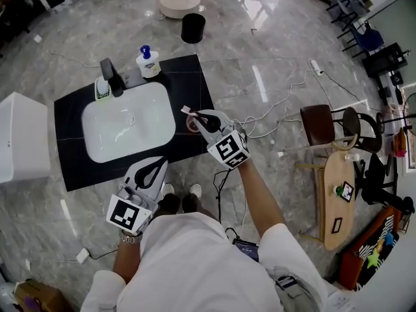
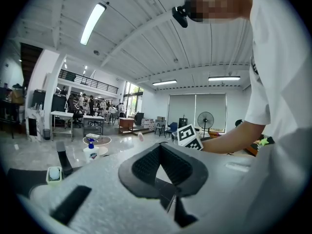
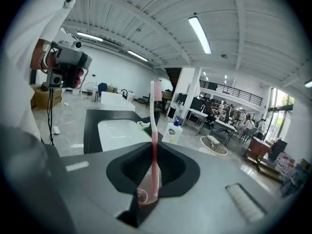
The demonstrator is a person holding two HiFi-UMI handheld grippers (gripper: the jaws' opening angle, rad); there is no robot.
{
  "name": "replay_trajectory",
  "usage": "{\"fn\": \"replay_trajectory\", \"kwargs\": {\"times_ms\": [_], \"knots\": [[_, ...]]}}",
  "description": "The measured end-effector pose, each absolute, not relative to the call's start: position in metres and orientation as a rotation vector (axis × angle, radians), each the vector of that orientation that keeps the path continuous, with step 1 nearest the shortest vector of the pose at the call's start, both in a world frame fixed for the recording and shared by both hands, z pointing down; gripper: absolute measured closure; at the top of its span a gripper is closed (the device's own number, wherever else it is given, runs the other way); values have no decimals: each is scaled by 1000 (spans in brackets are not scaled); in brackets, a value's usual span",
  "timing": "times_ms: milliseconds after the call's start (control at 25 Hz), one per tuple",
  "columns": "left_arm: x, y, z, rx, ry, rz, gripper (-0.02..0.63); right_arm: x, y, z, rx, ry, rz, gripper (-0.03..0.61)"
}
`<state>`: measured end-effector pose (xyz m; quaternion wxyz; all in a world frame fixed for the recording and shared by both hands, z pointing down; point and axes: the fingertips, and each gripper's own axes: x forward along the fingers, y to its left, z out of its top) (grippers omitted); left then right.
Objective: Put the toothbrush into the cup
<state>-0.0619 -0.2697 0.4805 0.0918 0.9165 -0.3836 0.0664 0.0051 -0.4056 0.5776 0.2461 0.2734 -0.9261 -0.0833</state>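
right tongs (image 3: 155, 149) clenched on toothbrush (image 3: 155, 111), upright at cup (image 1: 192, 125) | left tongs (image 2: 160, 147) closed, nothing between

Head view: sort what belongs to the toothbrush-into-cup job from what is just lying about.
Job: toothbrush, cup, right gripper holding the toothbrush.
Lying about: soap bottle, tap, black bin, brown stool.
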Motion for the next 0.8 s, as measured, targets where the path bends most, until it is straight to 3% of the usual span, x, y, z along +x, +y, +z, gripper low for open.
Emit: {"fn": "replay_trajectory", "kwargs": {"times_ms": [800], "knots": [[-64, -278, 476, 2702, -1194, 153, 617, -4, -419, 684, 604, -2383, -76, 534]]}}
